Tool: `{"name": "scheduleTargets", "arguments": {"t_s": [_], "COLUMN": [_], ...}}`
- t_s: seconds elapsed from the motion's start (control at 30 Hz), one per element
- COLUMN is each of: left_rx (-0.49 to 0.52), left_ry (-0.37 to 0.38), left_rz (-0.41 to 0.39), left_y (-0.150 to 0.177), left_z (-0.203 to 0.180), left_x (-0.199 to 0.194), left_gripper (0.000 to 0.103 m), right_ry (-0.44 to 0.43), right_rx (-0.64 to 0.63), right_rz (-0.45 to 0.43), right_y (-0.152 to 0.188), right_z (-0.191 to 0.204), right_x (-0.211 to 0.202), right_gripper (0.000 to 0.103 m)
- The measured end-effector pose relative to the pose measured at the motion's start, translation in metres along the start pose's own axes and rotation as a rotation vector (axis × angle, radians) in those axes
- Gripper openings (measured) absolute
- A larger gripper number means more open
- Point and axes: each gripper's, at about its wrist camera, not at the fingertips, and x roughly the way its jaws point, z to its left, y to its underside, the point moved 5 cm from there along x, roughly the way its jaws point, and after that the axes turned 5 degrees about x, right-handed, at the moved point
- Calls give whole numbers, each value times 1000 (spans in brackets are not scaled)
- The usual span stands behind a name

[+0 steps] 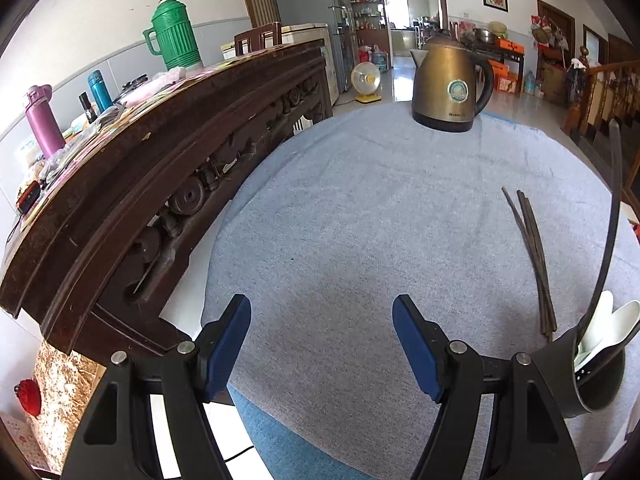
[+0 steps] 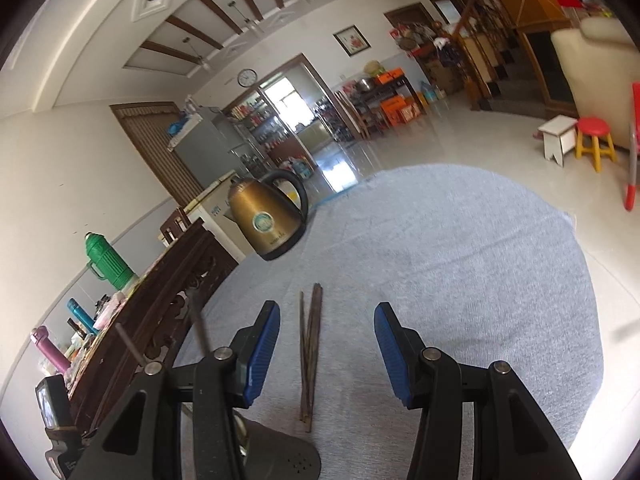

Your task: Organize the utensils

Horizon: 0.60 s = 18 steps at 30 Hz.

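The left gripper (image 1: 322,344) has its jaws apart, with only the grey cloth (image 1: 360,208) between them. The right gripper (image 2: 326,354) also stands open; the dark chopsticks (image 2: 309,360) lie flat on the cloth between its blue pads (image 2: 262,352), and no pad touches them. In the left view, the chopsticks (image 1: 534,264) lie to the right, near a black holder (image 1: 596,376) with white spoons (image 1: 608,328) and a long black handle (image 1: 614,216) inside. A golden kettle (image 1: 450,84) stands at the far edge of the cloth.
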Motion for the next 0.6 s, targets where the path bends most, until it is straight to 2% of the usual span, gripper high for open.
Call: {"name": "scheduleTargets", "arguments": {"t_s": [0.6], "left_rx": [4], "left_ry": [-27], "left_rz": [44], "left_y": [-4], "left_z": [9], "left_x": [29], "left_gripper": [74], "right_ry": [19], "right_rx": [84], "right_rz": [124], "right_y": [12], "right_z": [-22], "right_x": [46], "right_gripper": [52]}}
